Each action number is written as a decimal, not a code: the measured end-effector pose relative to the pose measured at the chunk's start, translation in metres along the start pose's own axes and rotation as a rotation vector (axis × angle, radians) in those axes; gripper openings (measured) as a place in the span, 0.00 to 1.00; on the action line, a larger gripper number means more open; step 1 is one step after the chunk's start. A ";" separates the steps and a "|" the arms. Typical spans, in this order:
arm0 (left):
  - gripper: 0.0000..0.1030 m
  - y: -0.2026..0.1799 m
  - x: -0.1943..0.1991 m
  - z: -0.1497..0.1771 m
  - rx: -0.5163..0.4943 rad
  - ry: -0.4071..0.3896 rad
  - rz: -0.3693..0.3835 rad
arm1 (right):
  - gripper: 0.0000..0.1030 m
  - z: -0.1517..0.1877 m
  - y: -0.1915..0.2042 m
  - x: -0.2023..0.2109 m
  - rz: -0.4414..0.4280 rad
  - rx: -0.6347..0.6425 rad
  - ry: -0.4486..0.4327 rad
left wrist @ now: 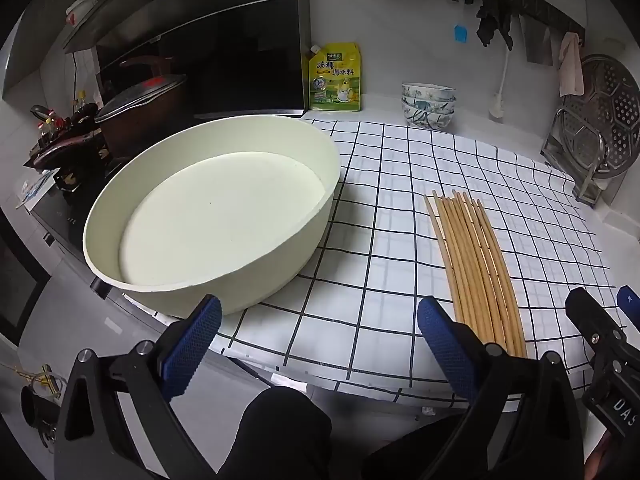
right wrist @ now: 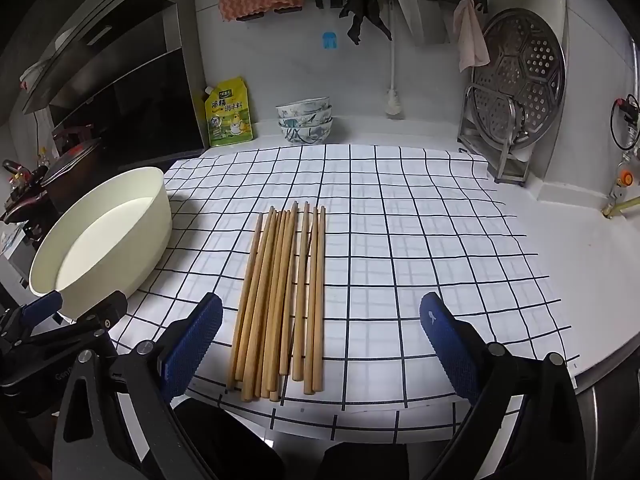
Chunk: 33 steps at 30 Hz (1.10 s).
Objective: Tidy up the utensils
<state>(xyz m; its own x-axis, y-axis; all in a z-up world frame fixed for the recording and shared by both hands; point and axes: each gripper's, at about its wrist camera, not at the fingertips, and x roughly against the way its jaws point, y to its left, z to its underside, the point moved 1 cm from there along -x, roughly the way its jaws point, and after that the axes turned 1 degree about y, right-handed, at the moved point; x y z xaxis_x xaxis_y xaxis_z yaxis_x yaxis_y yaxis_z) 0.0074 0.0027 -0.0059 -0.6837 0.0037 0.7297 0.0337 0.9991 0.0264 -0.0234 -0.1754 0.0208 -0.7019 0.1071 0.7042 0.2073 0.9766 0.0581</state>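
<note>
Right gripper (right wrist: 320,334): jaws spread wide, empty, above the cloth's near edge.
Chopsticks (right wrist: 280,300): bundle flat on the checked cloth (right wrist: 400,220), between the blue pads (right wrist: 192,344), seemingly untouched.
Left gripper (left wrist: 318,336): spread, empty; chopsticks just right.
Basin (left wrist: 304,136): cloth's left edge.

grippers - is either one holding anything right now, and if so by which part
Nothing is held. Both the left gripper and the right gripper have their jaws wide open and empty. The chopsticks lie untouched on the checked cloth.
</note>
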 end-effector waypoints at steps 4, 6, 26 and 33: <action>0.94 -0.001 0.004 -0.002 -0.002 -0.004 -0.004 | 0.92 0.000 0.000 0.000 0.000 -0.001 0.001; 0.94 0.000 0.004 -0.003 -0.002 -0.004 -0.004 | 0.92 0.000 0.000 0.000 -0.002 -0.001 0.000; 0.94 -0.002 0.003 -0.001 -0.003 -0.004 -0.007 | 0.92 0.000 0.000 0.001 -0.004 -0.002 -0.005; 0.94 -0.003 0.003 0.000 -0.002 -0.005 -0.006 | 0.92 -0.001 -0.001 0.002 -0.003 -0.002 -0.006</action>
<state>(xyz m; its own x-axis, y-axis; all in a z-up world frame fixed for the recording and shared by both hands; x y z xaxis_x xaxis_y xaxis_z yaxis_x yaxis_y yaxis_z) 0.0052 0.0002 -0.0039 -0.6877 -0.0024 0.7260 0.0309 0.9990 0.0326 -0.0245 -0.1762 0.0227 -0.7064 0.1056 0.6999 0.2069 0.9764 0.0615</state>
